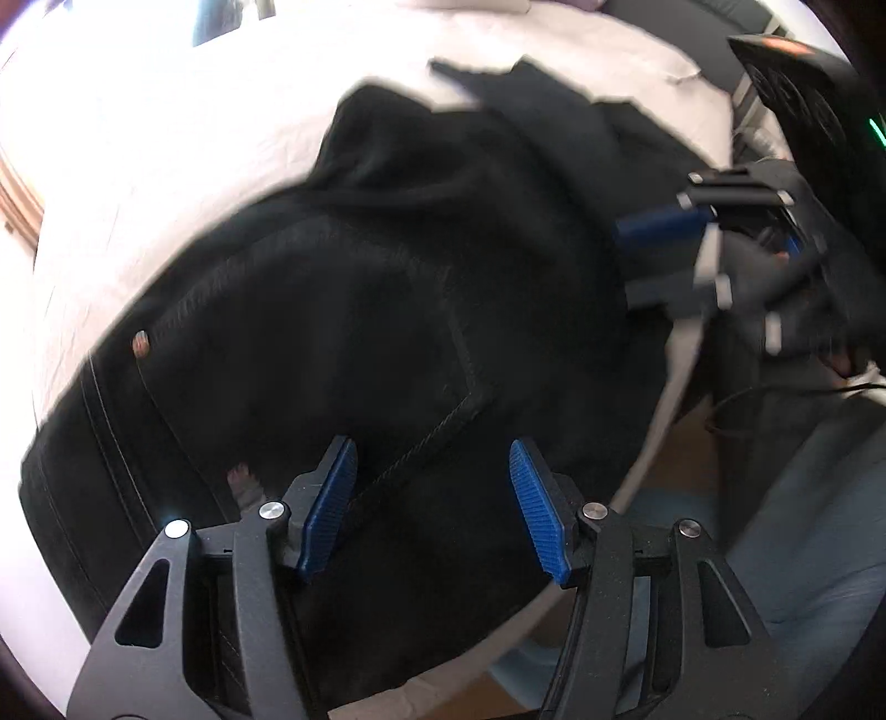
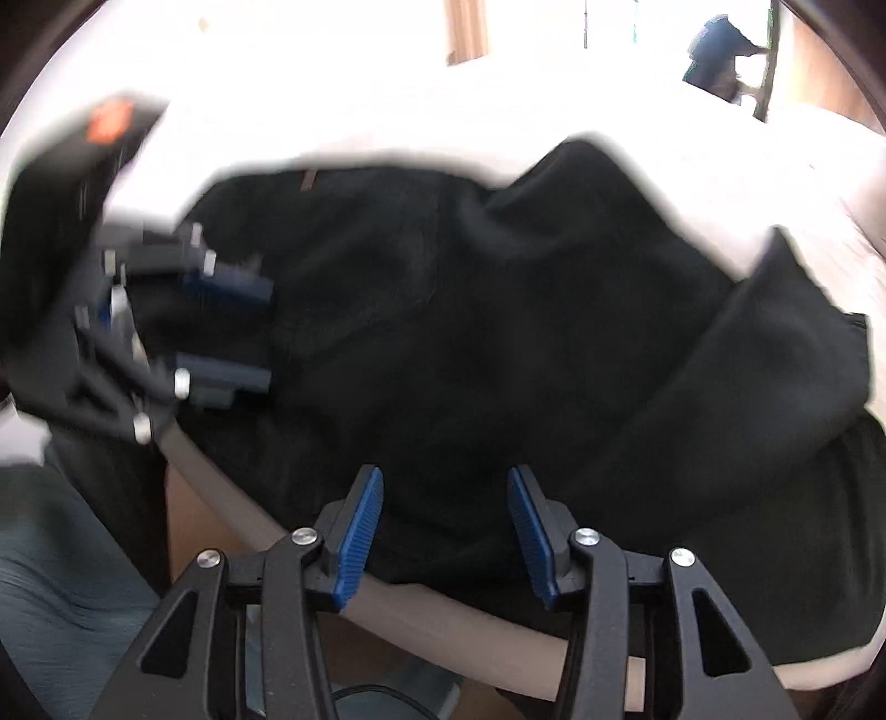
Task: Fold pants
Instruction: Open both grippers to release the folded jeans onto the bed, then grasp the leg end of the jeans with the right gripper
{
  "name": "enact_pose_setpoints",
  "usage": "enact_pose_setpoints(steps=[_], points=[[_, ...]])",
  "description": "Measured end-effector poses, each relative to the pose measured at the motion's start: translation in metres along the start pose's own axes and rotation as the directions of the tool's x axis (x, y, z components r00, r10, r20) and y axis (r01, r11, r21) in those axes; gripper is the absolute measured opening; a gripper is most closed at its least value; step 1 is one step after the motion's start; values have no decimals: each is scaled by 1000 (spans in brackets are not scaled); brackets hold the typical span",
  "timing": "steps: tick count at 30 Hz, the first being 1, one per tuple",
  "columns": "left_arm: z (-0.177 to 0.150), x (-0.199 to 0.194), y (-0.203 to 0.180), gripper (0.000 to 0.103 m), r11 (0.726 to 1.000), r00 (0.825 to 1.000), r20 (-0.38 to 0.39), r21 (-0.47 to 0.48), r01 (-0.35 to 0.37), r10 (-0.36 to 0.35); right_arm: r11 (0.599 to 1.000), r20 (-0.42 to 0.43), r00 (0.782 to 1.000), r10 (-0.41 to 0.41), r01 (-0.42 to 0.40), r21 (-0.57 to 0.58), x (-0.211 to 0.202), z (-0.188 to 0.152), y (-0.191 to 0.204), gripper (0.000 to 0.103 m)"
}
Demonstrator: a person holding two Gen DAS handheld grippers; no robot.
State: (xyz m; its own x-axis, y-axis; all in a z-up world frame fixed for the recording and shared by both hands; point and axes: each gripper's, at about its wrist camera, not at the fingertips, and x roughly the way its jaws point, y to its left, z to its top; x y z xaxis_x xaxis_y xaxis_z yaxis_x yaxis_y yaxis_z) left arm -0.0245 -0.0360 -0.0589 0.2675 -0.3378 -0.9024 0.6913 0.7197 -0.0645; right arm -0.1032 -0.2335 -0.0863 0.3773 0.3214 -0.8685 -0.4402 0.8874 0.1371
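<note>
Black pants (image 1: 387,288) lie crumpled on a white bed sheet (image 1: 138,166), reaching over the near edge. A copper rivet (image 1: 141,343) and a stitched pocket seam (image 1: 437,426) show near my left gripper (image 1: 434,493), which is open just above the fabric. My right gripper (image 2: 443,515) is open over the pants (image 2: 470,332) at the bed edge. Each gripper shows in the other's view: the right one (image 1: 637,260) at the right side, the left one (image 2: 260,332) at the left side, both open at the cloth. Both views are motion blurred.
The white bed (image 2: 387,111) fills the background. A wooden floor (image 2: 205,531) and a blue-grey cloth (image 2: 61,581) lie below the bed edge. A dark cable (image 1: 803,390) runs at the right. A person or dark object (image 2: 720,50) stands far back.
</note>
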Motion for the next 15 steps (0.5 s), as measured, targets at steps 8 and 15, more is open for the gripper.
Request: enact_pose_setpoints(steps=[8, 15], points=[[90, 0, 1, 56, 998, 986, 166, -44, 33, -26, 924, 146, 969, -199, 136, 356, -66, 77, -152, 58], [131, 54, 1, 56, 994, 989, 135, -85, 67, -55, 854, 30, 949, -312, 267, 446, -27, 141, -243, 58]])
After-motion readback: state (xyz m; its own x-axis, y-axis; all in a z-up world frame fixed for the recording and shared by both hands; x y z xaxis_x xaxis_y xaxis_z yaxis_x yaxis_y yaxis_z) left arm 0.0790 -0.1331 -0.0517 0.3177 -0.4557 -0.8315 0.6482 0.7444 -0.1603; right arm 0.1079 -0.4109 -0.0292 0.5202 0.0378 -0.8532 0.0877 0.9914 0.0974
